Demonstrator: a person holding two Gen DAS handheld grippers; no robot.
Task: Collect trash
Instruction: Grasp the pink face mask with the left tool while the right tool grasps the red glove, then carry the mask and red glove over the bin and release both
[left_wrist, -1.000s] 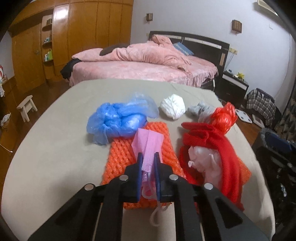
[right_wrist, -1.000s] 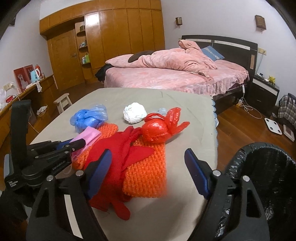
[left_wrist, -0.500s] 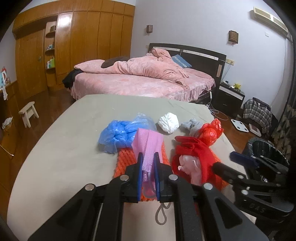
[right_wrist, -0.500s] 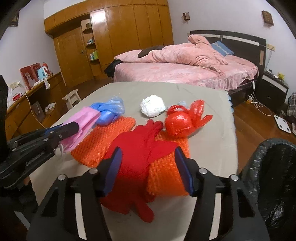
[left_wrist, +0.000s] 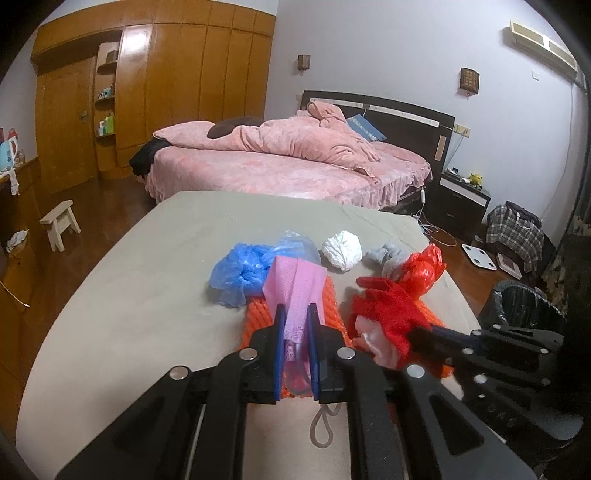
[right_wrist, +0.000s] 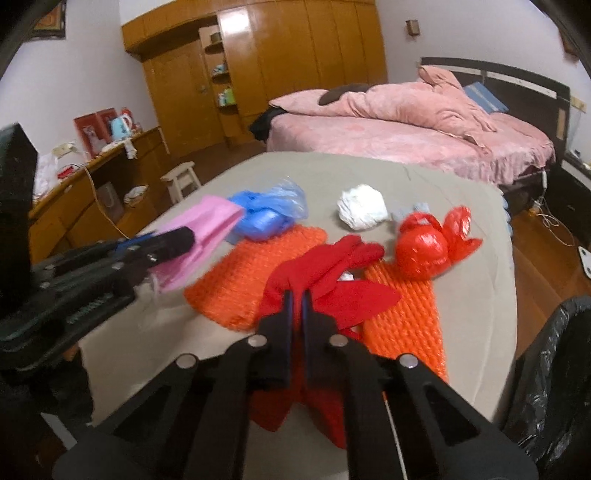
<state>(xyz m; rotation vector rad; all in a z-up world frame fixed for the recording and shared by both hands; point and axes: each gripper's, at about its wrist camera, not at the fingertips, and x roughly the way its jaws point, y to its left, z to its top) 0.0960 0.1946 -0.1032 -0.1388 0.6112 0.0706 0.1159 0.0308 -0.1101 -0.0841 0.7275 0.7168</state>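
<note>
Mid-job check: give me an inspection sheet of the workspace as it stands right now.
Surface: grey table, trash clustered near its right end.
Job's things: pink mask, red glove, orange nets, blue bag, white wad, red bag, bin.
Clutter: nothing seen.
Grippers: left gripper shut on pink mask; right gripper shut on red glove.
Cables: charger lead on floor.
Surroundings: bed, wardrobe, stool.
</note>
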